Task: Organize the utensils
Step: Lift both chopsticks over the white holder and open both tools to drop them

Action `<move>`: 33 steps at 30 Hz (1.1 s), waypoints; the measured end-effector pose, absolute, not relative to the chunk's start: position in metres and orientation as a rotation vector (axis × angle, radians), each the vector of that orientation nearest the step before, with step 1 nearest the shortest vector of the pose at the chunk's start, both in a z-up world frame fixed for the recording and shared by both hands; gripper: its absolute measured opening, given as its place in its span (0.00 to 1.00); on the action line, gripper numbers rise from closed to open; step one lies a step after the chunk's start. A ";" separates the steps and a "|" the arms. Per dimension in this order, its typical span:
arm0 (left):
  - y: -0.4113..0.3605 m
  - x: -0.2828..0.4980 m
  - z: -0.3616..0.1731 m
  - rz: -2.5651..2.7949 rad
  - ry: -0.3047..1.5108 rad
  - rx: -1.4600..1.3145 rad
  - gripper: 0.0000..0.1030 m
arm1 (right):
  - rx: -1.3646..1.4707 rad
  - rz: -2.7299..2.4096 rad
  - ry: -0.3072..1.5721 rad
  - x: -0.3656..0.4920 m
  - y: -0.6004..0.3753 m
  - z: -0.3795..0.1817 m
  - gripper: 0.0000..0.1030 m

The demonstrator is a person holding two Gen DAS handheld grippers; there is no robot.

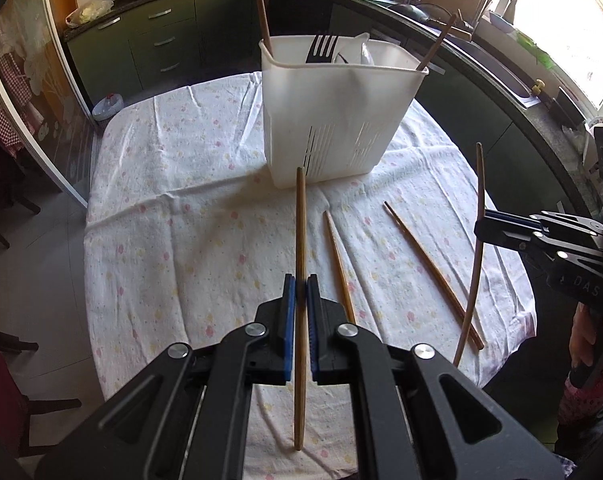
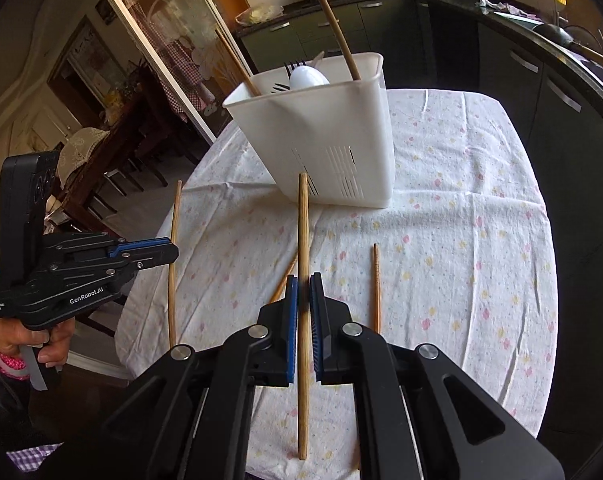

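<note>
In the left wrist view my left gripper [image 1: 300,285] is shut on a wooden chopstick [image 1: 300,220], held above the floral tablecloth [image 1: 181,220]. At the right edge my right gripper [image 1: 480,227] is shut on another chopstick [image 1: 478,184]. The right wrist view shows the same: the right gripper [image 2: 303,286] clamps its chopstick [image 2: 302,220], and the left gripper [image 2: 174,251] grips its own chopstick [image 2: 175,212]. A white slotted utensil basket [image 1: 341,92] [image 2: 341,128] stands at the table's far side with a black fork [image 1: 322,49], a white spoon [image 2: 307,77] and two chopsticks in it. Two chopsticks [image 1: 339,264] [image 1: 433,276] lie on the cloth.
Dark kitchen cabinets [image 1: 161,40] and a counter with a sink [image 1: 497,60] curve around behind and to the right of the table. A glass sliding door [image 2: 161,40] and dining chairs [image 2: 101,184] are off the table's left side. A person's hand [image 2: 41,344] holds the left gripper.
</note>
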State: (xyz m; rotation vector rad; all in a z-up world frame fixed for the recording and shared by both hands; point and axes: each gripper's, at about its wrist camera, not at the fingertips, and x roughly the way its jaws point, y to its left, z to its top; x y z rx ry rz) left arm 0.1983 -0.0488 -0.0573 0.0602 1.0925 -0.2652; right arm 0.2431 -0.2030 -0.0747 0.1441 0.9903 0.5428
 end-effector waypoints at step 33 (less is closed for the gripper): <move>-0.073 0.216 0.133 -0.349 0.687 0.044 0.05 | 0.124 0.496 0.587 0.274 -0.214 0.126 0.07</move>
